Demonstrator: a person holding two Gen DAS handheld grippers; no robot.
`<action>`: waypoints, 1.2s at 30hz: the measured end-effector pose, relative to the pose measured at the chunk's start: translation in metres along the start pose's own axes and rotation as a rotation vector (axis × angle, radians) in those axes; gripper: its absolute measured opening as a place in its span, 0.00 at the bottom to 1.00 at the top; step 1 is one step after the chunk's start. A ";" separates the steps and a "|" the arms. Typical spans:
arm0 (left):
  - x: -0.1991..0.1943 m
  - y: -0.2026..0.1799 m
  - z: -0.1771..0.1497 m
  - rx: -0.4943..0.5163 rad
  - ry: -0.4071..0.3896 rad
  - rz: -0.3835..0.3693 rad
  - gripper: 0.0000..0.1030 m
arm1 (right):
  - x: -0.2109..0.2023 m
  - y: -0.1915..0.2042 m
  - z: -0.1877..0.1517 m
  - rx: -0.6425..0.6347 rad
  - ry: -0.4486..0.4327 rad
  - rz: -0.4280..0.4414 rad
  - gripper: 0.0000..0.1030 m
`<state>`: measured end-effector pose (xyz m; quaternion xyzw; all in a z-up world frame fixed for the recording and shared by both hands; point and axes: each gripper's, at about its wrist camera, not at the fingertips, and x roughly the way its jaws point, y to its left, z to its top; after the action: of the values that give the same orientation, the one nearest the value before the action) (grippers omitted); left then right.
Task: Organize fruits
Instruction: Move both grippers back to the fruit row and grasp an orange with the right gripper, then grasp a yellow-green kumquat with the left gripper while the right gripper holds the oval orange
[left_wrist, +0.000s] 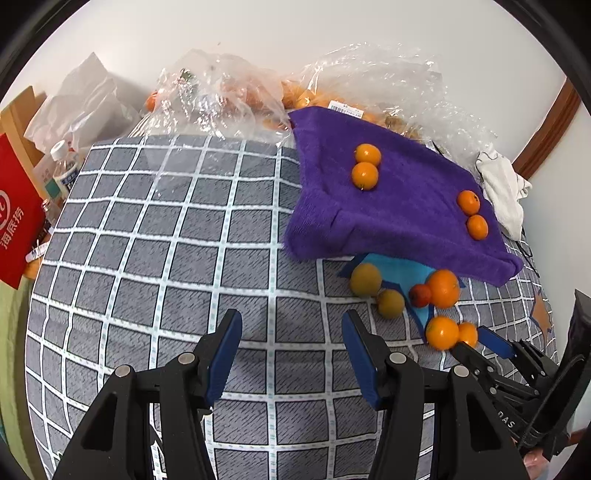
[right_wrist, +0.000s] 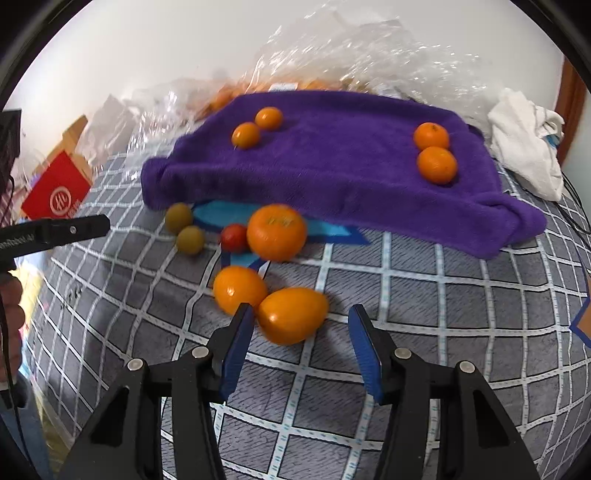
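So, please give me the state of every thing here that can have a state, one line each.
left gripper: open, nothing between the jaws.
right gripper: open, an oval orange fruit between the jaws, pads not pressing.
purple towel: spread out, raised, four small oranges on top.
clear plastic bags: crumpled, fruit inside.
white cloth: crumpled.

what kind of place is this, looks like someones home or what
Most likely a room in a home, perhaps a bedroom: the fruit lies on a soft grey checked cover like bedding, under a purple towel, with clear plastic shopping bags and a crumpled white cloth against a plain wall.
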<state>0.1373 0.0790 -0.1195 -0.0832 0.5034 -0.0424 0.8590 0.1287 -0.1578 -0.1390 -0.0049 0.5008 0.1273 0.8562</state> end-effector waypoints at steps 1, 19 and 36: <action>0.000 0.002 -0.002 -0.003 0.001 0.002 0.52 | 0.003 0.000 0.000 -0.002 0.004 0.001 0.50; 0.019 -0.025 0.001 0.023 -0.006 -0.075 0.52 | -0.019 -0.033 -0.008 0.023 -0.054 -0.050 0.40; 0.054 -0.053 0.017 0.003 0.035 -0.101 0.34 | -0.029 -0.087 -0.019 0.157 -0.057 -0.098 0.40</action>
<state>0.1792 0.0201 -0.1476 -0.1067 0.5133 -0.0880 0.8470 0.1183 -0.2506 -0.1337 0.0413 0.4837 0.0459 0.8731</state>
